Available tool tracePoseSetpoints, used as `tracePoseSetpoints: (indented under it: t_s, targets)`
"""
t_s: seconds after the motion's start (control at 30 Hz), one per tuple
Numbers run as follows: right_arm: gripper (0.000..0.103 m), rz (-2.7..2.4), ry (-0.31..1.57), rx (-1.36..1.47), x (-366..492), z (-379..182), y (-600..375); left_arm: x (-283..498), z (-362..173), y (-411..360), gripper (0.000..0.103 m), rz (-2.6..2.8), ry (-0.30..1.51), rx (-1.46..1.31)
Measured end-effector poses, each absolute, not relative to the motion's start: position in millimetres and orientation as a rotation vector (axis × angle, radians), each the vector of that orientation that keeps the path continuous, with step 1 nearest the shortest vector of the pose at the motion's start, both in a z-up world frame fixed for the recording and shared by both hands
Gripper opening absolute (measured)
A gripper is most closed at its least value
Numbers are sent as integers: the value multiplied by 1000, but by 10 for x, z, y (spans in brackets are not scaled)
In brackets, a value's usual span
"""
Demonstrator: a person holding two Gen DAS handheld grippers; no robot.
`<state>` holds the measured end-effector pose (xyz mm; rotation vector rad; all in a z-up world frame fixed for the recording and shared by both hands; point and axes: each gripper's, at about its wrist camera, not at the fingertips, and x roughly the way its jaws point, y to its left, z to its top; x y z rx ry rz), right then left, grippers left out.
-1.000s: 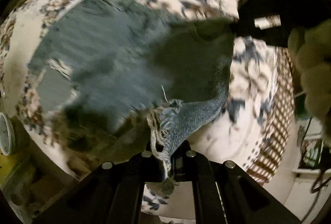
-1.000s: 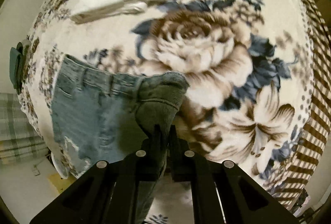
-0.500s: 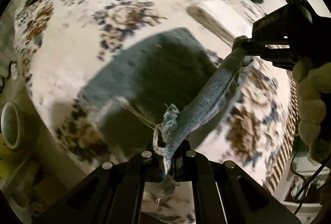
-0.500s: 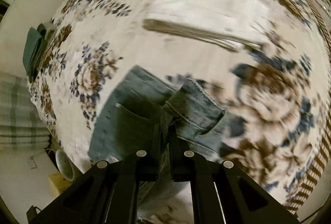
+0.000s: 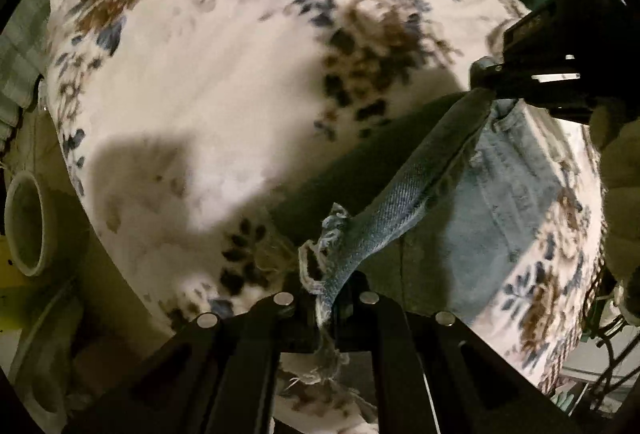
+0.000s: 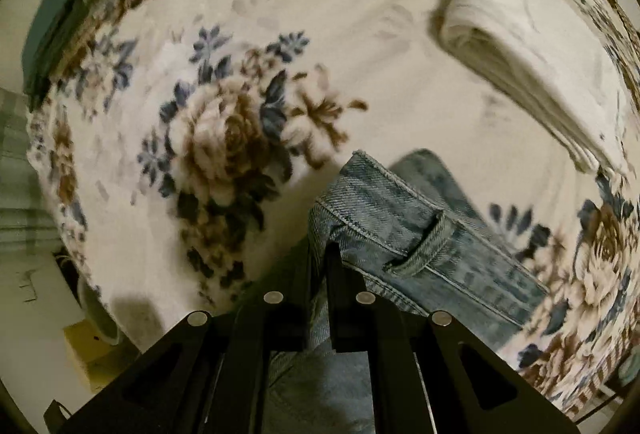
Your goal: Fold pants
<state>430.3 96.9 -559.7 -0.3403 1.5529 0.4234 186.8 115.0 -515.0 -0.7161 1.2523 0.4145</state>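
The pants are light blue denim jeans [image 5: 516, 193] lifted above a floral blanket [image 5: 240, 73]. My left gripper [image 5: 326, 298] is shut on the frayed hem end [image 5: 328, 246] of the jeans. A taut band of denim runs from it up to my right gripper [image 5: 486, 67], seen at the upper right. In the right wrist view my right gripper [image 6: 320, 298] is shut on the waistband [image 6: 380, 201], beside a belt loop [image 6: 424, 246]. The rest of the jeans hangs below, mostly hidden.
A folded white cloth stack [image 6: 520, 65] lies on the blanket [image 6: 360, 13] at the right. A dark green item [image 6: 52, 29] sits at the blanket's left edge. A pale round bucket [image 5: 24, 226] stands below the bed edge. A gloved hand [image 5: 620, 161] holds the right gripper.
Both grippers have lifted and swung the jeans across the blanket. The jeans that lay spread out now hang stretched between the two grippers, and more bare blanket shows.
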Motion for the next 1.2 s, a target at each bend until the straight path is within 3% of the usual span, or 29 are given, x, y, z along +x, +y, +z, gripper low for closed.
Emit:
tracePoseSetpoints:
  t_s: [0.13, 0.2, 0.27, 0.3, 0.33, 0.4, 0.47, 0.6, 0.8, 1.0, 1.2]
  targets:
    - [9, 409, 1598, -336, 4330, -5798, 1035, 1842, -5308, 1315, 7, 439, 1264, -761]
    - [19, 426, 1633, -291, 4362, -5839, 1036, 1796, -5306, 1374, 9, 455, 1253, -791]
    - [55, 458, 1656, -242, 4384, -5824, 1014, 1749, -5280, 1420, 20, 472, 1254, -807]
    - [65, 476, 1660, -219, 4391, -5791, 986, 1724, -5247, 1448, 34, 482, 1249, -810]
    - [75, 490, 1652, -200, 4389, -5741, 949, 1705, -5212, 1482, 40, 492, 1246, -808]
    - [76, 505, 1633, -187, 4372, -5635, 857, 1647, -5127, 1543, 57, 506, 1226, -822]
    - [84, 508, 1618, -159, 4355, -5533, 710, 1573, -5042, 1580, 62, 525, 1202, -841]
    - [86, 467, 1604, -56, 4371, -5355, 166, 1372, -4983, 1560, 67, 523, 1167, -977]
    - [86, 421, 1569, 55, 4400, -5225, -900, 1117, -5290, 1057, 70, 420, 1069, -1389]
    - [86, 453, 1612, 168, 4313, -5410, -1722, 930, -5599, 249, 70, 401, 945, -1724]
    - [86, 558, 1644, 136, 4289, -5663, -1810, 878, -5771, -263, 70, 436, 768, -1937]
